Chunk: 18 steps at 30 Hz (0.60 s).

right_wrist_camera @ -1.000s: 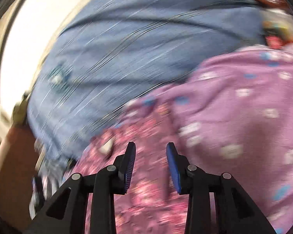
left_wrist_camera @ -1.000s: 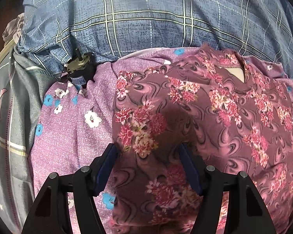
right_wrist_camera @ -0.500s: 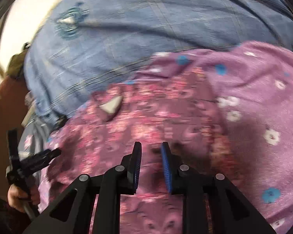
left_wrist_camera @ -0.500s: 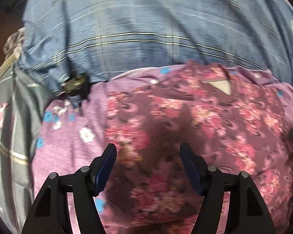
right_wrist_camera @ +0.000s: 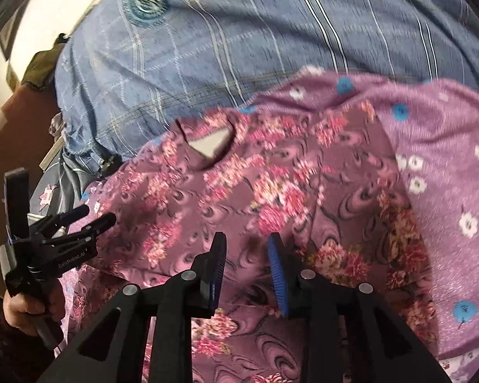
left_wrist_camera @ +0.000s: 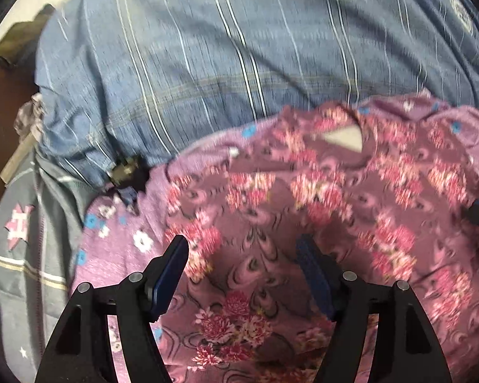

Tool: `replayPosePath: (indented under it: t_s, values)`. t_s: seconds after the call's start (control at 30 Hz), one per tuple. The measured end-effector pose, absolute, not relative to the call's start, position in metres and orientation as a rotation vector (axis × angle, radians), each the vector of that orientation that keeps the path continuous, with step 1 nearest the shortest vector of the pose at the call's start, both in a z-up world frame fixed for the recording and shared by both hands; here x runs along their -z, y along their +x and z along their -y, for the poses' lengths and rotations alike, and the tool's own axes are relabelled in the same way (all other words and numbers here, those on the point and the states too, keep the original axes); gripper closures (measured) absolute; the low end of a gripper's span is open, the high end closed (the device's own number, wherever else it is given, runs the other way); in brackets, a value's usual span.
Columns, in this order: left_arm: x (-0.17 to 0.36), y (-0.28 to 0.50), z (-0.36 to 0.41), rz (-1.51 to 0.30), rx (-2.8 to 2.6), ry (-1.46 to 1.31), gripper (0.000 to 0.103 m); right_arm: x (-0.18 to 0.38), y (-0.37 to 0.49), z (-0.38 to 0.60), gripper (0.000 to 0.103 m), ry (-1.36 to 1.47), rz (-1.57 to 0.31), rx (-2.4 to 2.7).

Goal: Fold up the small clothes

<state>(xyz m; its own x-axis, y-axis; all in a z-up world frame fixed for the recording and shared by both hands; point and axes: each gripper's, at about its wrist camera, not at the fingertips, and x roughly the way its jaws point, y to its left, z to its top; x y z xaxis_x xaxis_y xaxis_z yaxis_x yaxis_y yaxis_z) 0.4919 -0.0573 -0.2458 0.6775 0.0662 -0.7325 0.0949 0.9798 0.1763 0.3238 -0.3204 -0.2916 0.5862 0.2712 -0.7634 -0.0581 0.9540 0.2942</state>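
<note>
Both the left gripper (left_wrist_camera: 241, 255) and the right gripper (right_wrist_camera: 247, 249), jaws lately widening, hover released over the blurred floral garment (right_wrist_camera: 239, 185), its lower edge cut off.

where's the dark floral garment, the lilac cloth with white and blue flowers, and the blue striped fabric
dark maroon floral garment (right_wrist_camera: 239, 191), right wrist view, its flat middle
lilac cloth with white and blue flowers (right_wrist_camera: 447, 159), right wrist view, bare stretch
blue striped fabric (left_wrist_camera: 239, 63), left wrist view, its centre

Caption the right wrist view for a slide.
Right claw, open, hovers over a maroon floral garment on lilac flowered cloth.
</note>
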Motion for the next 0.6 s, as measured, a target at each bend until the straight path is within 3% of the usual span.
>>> replayPosePath:
  t_s: [0.2, 0.6]
  values:
    - [0.223, 0.472, 0.057, -0.755, -0.015, 0.124, 0.033, 0.283, 0.319, 0.303, 0.065, 0.155, -0.896, -0.169]
    - [0.223, 0.463, 0.067, -0.744, 0.008, 0.119, 0.033, 0.287, 0.320, 0.297, 0.065, 0.053, -0.920, -0.064]
